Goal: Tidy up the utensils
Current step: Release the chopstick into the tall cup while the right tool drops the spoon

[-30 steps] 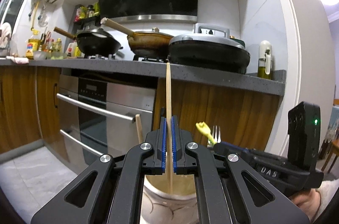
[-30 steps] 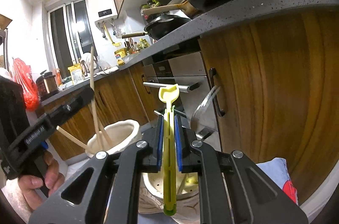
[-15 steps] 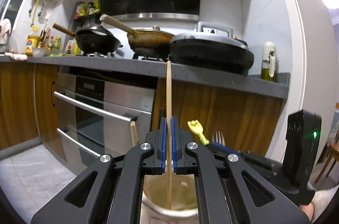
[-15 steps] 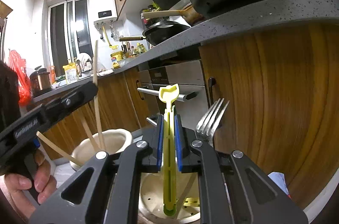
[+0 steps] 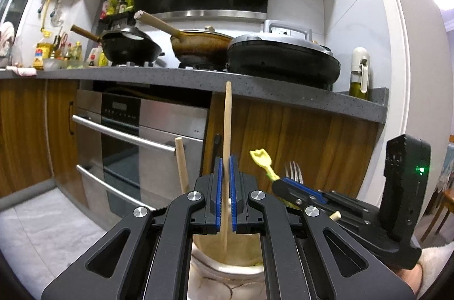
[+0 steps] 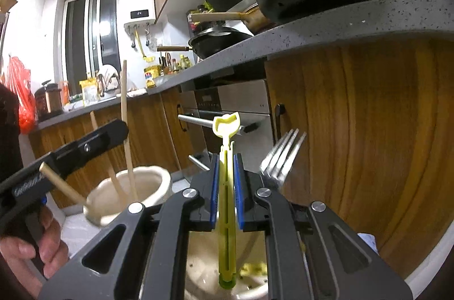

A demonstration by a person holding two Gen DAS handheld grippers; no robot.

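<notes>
My left gripper (image 5: 224, 166) is open around a wooden chopstick (image 5: 227, 130) that stands upright with its lower end in a cream ceramic jar (image 5: 227, 266). The pads stand slightly apart from the stick. Another wooden stick (image 5: 181, 164) leans in the same jar. My right gripper (image 6: 226, 166) is open around a yellow-green plastic utensil (image 6: 226, 186) whose lower end rests in a metal holder (image 6: 198, 271). A steel fork (image 6: 281, 158) stands in that holder. The jar (image 6: 130, 195) and left gripper (image 6: 85, 147) show at the left of the right wrist view.
A grey counter (image 5: 198, 78) runs across above, with pans (image 5: 130, 47) and a black griddle (image 5: 283, 59) on it. A steel oven (image 5: 136, 141) and wooden cabinet doors (image 5: 312, 147) stand close ahead. The right gripper's body (image 5: 369, 200) is beside the jar.
Both grippers' jaws have parted slightly from the utensils they held. The chopstick and the yellow-green utensil have sunk lower into their holders. The view has drifted a little.
</notes>
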